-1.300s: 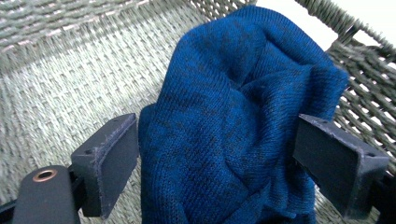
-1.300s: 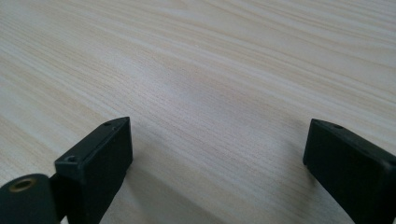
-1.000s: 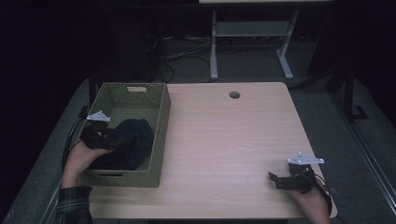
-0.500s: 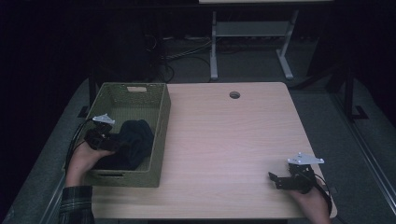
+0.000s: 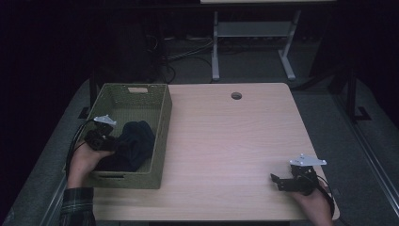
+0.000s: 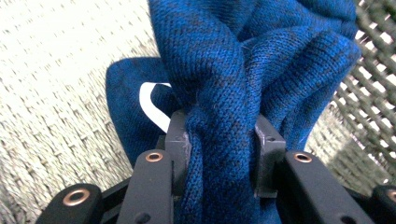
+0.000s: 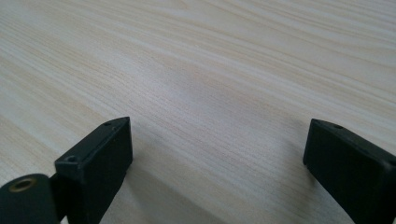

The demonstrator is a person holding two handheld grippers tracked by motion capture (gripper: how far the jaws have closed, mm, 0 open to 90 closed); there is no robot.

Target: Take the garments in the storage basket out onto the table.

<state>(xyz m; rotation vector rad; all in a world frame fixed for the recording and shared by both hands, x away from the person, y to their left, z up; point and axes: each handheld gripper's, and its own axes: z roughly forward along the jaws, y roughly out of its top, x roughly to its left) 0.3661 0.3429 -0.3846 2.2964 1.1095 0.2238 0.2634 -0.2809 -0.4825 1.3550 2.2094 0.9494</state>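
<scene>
A dark blue knitted garment [image 5: 134,145] lies bunched in the near half of a green woven basket [image 5: 162,123] at the table's left. My left gripper [image 5: 113,145] reaches into the basket from the left; its jaws have just been closing, and they now pinch a thick fold of the blue knit [image 6: 219,140] between the pads. A white label [image 6: 152,105] peeks out of the garment behind the jaws. My right gripper [image 5: 278,181] rests near the table's front right corner, held by a hand, jaws open [image 7: 217,154] over bare wood with nothing between them.
The light wooden table [image 5: 226,141] has a round cable hole [image 5: 236,95] near its far edge. The basket's far half shows its woven floor [image 5: 127,110]. A white metal frame [image 5: 254,42] and cables stand on the dark floor beyond the table.
My left gripper has shifted slightly toward the near end of the basket and now sits against the dark garment. The right gripper has not moved.
</scene>
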